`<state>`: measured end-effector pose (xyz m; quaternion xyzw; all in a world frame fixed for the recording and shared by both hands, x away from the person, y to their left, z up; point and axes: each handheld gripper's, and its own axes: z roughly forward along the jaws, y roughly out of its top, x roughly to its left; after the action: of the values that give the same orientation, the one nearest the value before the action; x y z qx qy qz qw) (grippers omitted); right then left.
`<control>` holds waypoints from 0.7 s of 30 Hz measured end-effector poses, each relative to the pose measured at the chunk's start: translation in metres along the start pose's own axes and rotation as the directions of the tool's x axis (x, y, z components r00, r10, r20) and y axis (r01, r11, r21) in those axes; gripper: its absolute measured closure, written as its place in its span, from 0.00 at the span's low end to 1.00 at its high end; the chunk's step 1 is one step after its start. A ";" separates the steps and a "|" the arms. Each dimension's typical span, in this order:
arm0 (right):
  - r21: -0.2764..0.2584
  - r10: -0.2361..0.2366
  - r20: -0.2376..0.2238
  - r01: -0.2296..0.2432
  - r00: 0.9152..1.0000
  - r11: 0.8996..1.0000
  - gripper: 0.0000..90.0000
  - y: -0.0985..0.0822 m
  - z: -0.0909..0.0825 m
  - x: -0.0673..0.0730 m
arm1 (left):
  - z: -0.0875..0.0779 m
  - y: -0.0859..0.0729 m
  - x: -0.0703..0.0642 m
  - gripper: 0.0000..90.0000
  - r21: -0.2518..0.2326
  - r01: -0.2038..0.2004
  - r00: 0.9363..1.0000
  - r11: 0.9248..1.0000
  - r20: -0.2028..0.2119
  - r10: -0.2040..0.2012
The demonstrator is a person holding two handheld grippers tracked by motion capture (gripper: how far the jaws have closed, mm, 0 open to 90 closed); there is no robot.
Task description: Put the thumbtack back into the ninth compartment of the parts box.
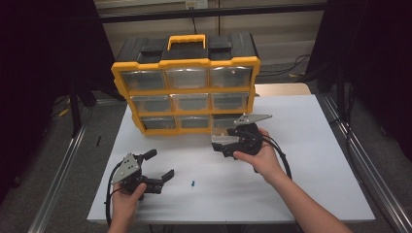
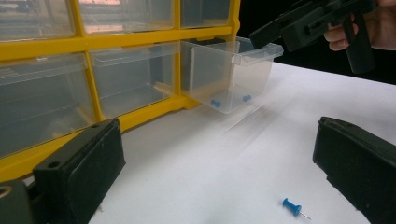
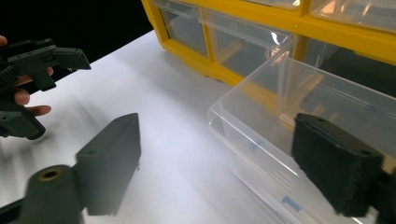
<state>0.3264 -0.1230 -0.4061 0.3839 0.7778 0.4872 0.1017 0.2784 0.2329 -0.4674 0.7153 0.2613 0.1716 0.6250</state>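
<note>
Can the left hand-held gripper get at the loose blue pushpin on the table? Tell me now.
Probably yes. The left hand-held gripper is open, and the blue pushpin lies on bare white table just ahead, between its jaws, with nothing in between.

both forearms are bare, no sleeves in sight. each hand carries a black two-jaw gripper: the left gripper [image 1: 160, 165] and the right gripper [image 1: 228, 141] each wear a grey three-cornered plate (small holes in it) and trail a black cable.
</note>
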 end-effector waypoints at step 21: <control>0.008 -0.044 -0.083 0.045 0.996 0.999 0.12 -0.007 -0.001 0.024 | -0.001 0.000 0.002 0.02 0.024 -0.041 0.999 0.999 0.003 0.041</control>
<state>0.3060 -0.1091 -0.4065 0.3465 0.7920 0.4965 0.0784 0.2796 0.2346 -0.4671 0.7283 0.2479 0.1803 0.6129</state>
